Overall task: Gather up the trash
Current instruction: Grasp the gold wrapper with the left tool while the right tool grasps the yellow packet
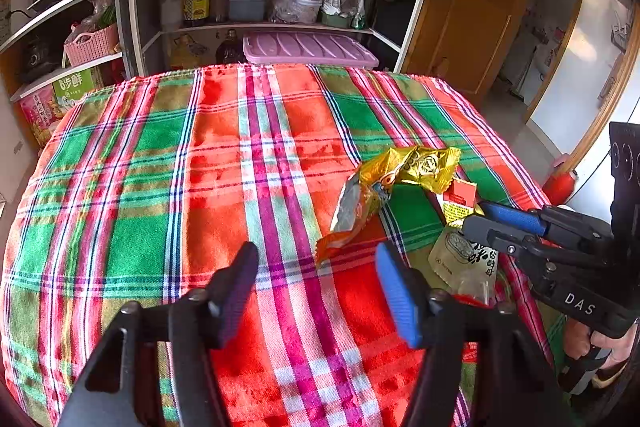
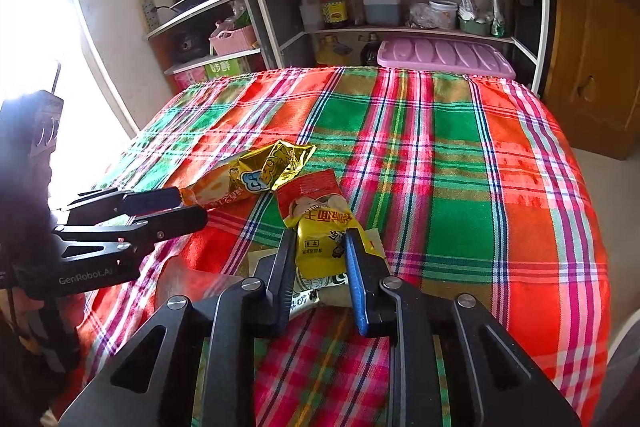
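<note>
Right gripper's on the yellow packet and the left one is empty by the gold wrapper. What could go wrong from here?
1. The right gripper pinches only the yellow packet; the pale packet beneath it may stay behind.
2. The left gripper is open with nothing between its fingers, and the gold wrapper lies off to its side, so closing here likely catches only tablecloth.
3. The crinkled foil could slip.

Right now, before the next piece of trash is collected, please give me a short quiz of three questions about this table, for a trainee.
1. True or false: the left gripper holds a wrapper.
2. What is between the fingers of the right gripper? A) a yellow packet B) a bottle C) a spoon
3. Fill in: the trash lies on a ____ tablecloth.
Key: 1 false; 2 A; 3 plaid.
</note>
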`<state>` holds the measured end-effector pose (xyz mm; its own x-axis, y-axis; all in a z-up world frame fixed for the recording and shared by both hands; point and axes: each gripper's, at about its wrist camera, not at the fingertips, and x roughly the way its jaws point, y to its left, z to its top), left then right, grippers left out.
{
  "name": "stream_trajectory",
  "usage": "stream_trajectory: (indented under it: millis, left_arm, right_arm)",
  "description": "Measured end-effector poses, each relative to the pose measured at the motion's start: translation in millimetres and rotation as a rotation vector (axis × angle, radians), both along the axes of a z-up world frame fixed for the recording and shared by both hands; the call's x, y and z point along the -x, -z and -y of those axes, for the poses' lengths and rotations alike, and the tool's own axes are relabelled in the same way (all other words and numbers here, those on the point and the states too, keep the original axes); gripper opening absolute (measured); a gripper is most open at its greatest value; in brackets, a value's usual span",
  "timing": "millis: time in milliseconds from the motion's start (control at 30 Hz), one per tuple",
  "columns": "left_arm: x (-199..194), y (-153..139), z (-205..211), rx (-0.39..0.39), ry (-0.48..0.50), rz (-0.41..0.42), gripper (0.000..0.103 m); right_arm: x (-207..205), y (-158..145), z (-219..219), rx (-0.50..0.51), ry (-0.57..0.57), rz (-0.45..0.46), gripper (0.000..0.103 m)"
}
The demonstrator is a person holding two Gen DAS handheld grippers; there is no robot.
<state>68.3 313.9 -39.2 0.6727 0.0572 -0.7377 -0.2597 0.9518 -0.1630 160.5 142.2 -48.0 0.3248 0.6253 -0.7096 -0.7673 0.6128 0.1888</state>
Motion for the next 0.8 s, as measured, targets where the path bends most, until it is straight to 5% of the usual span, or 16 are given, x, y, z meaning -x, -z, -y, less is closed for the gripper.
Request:
stream_trajectory:
  millis: [267,400,633,800]
  left_arm:
    - [-27,-1,0,-0.031,0.039,-0.012,0.074]
    - [-38,-1,-7,0.050,0.058,0.005,0.074]
    - [-48,5,-4,0.048,0.084,-0.022,0.037]
    - [-47,6,-2,0.049,0.090,-0.030,0.021]
  right_arm:
    - [0,-1,0,0.005,0.003,0.005,0.024]
    - [0,0,1,0.003,0.003,0.001,0.024]
    - [0,0,0,0.005,0.001,0.000,0.024]
    - [0,-1,-1,0.006,0.001,-0.001,0.024]
